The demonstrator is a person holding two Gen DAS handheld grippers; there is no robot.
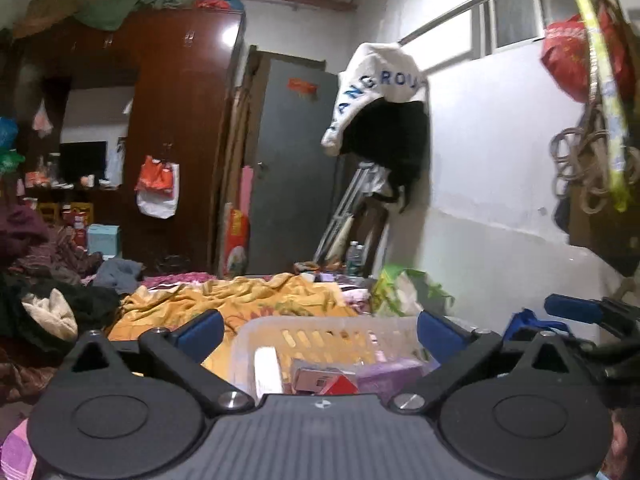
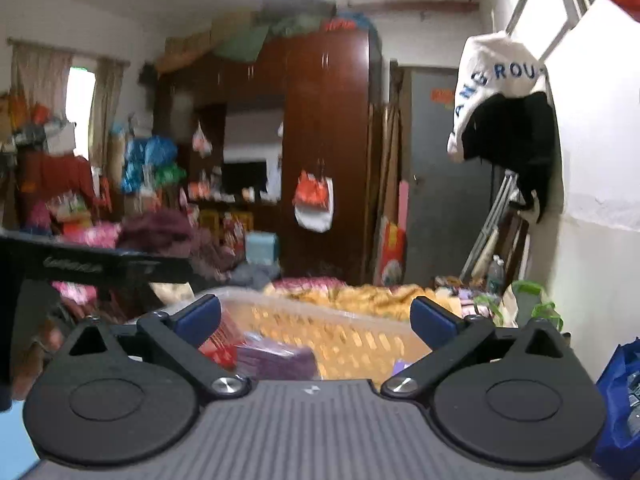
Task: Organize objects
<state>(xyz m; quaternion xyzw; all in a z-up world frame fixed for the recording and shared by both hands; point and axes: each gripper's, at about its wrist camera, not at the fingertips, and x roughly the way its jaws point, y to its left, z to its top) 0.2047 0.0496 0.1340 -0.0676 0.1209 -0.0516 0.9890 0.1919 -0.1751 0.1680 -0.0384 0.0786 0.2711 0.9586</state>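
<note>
A clear plastic basket (image 1: 332,334) sits on the bed, straight ahead of my left gripper (image 1: 320,330). It holds a white item (image 1: 267,372), a red box (image 1: 338,385) and a purple packet (image 1: 390,372). The left gripper is open and empty, its blue pads either side of the basket. In the right wrist view the same basket (image 2: 340,332) lies ahead of my right gripper (image 2: 316,316), which is open and empty. The purple packet (image 2: 276,358) and a red box (image 2: 218,350) show blurred inside. The other gripper's body (image 2: 92,266) crosses at the left.
A yellow blanket (image 1: 240,300) covers the bed behind the basket. Piled clothes (image 1: 44,280) lie at the left. A green and white bag (image 1: 396,288) stands by the white wall at the right. A blue bag (image 2: 620,392) sits at the near right. A wardrobe (image 1: 180,140) and a grey door (image 1: 292,168) stand behind.
</note>
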